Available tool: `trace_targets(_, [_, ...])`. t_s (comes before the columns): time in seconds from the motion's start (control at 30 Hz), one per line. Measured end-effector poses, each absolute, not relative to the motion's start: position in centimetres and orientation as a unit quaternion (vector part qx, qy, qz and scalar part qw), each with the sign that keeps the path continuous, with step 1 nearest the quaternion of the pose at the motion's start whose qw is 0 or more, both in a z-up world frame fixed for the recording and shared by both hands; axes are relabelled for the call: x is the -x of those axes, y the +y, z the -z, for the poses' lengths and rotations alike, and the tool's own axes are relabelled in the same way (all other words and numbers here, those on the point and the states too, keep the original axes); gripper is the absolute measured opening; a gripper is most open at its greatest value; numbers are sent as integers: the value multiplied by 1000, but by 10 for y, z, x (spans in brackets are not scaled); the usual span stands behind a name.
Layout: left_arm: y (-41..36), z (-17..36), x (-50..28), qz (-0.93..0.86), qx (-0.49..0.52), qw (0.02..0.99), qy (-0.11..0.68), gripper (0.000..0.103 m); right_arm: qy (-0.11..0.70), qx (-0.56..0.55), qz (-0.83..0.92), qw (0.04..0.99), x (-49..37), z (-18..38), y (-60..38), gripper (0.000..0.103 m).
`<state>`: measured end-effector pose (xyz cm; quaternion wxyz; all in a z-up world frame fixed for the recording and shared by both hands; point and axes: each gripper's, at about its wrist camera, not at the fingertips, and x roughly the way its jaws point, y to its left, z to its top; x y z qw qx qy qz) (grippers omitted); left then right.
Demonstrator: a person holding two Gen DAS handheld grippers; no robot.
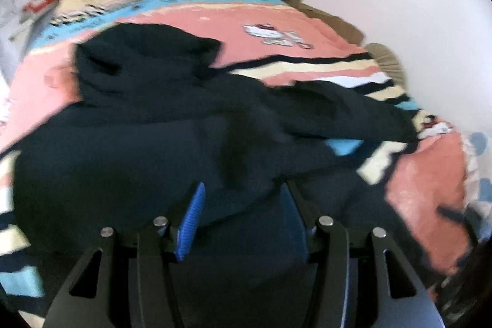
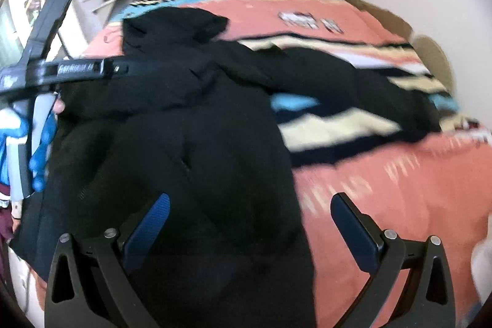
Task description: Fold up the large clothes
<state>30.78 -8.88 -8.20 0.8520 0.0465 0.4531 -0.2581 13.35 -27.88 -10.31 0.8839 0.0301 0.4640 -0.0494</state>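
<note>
Black hoodie (image 2: 184, 119) sprawled on the bed (image 2: 384, 189), hood up at twelve o'clock, one sleeve (image 2: 353, 88) trailing to two o'clock. Its long axis runs hem to hood. Right gripper (image 2: 250, 223), fingers spread wide, straddles the hem's edge. Left gripper (image 1: 243, 217) hovers over the body, fingers parted, gripping nothing, and looks nearer.

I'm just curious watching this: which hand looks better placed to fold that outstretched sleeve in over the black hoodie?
Probably the right. The right gripper is open at the black hoodie's edge on the side where the sleeve lies stretched across the bedspread. The left gripper sits over the hoodie's body, farther from it.
</note>
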Motion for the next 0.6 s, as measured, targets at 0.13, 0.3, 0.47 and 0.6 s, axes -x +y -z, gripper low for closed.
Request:
trace_targets(0.13, [-25, 82, -336, 184, -68, 870, 452, 50, 437, -1, 10, 899, -177, 85, -250, 103])
trace_targets(0.3, [39, 86, -376, 115, -65, 884, 448, 50, 413, 11, -21, 910, -242, 81, -215, 103])
trace_targets(0.47, [71, 110, -410, 86, -55, 886, 452, 50, 428, 12, -46, 903, -307, 109, -179, 103])
trace_targets(0.6, [77, 150, -424, 85, -49, 879, 467, 50, 450, 32, -42, 892, -347, 146, -162, 102])
